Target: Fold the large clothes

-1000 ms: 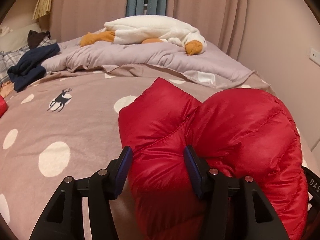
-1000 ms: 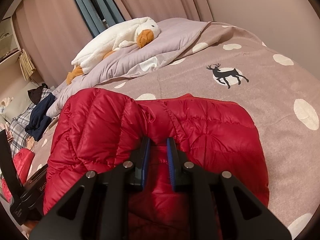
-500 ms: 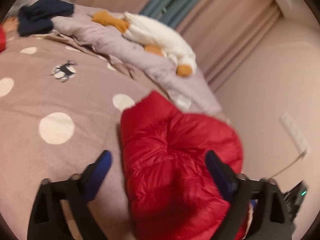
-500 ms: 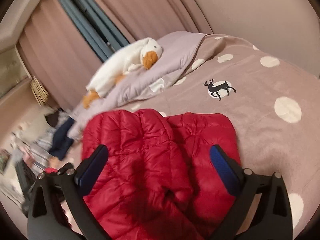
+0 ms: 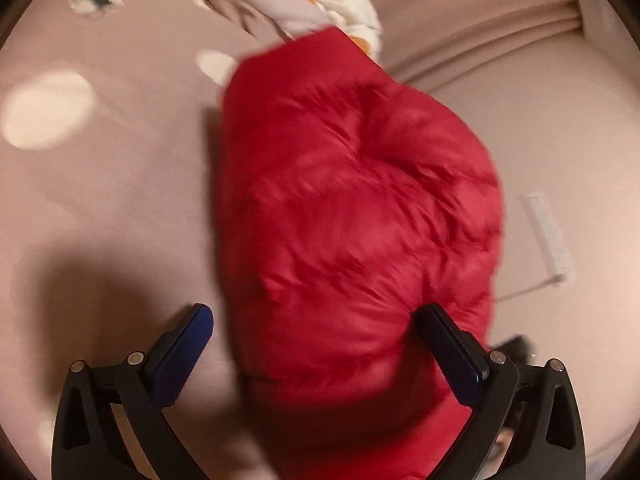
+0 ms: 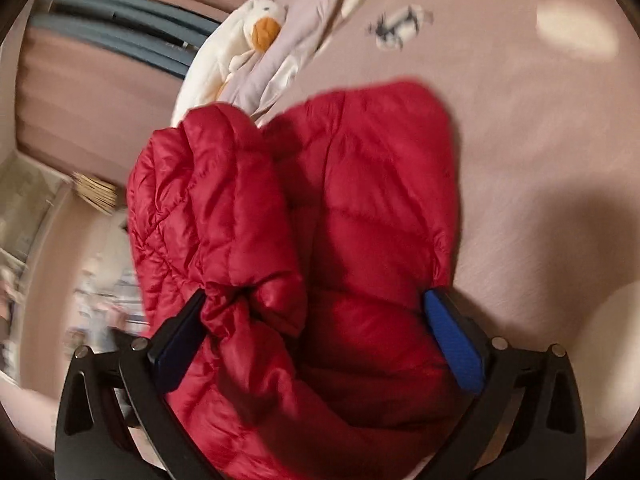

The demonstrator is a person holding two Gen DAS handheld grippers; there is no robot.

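Note:
A red puffer jacket (image 5: 356, 200) lies folded in a puffy bundle on the pink dotted bedspread (image 5: 120, 160). My left gripper (image 5: 316, 320) is open wide, its fingers either side of the jacket's near end, holding nothing. In the right wrist view the jacket (image 6: 360, 220) shows two padded lobes side by side. My right gripper (image 6: 316, 304) is also open wide above the jacket's near end. Both views are blurred by motion.
A white plush duck (image 6: 240, 40) lies on a lilac quilt (image 6: 312, 20) at the head of the bed. Pink curtains (image 5: 480, 20) and a wall with a white socket (image 5: 548, 232) stand beyond the jacket. A deer print (image 6: 400, 24) marks the bedspread.
Both grippers have opened wide and let go of the jacket. Both have lifted and tilted down over it, so the jacket now lies free on the bed.

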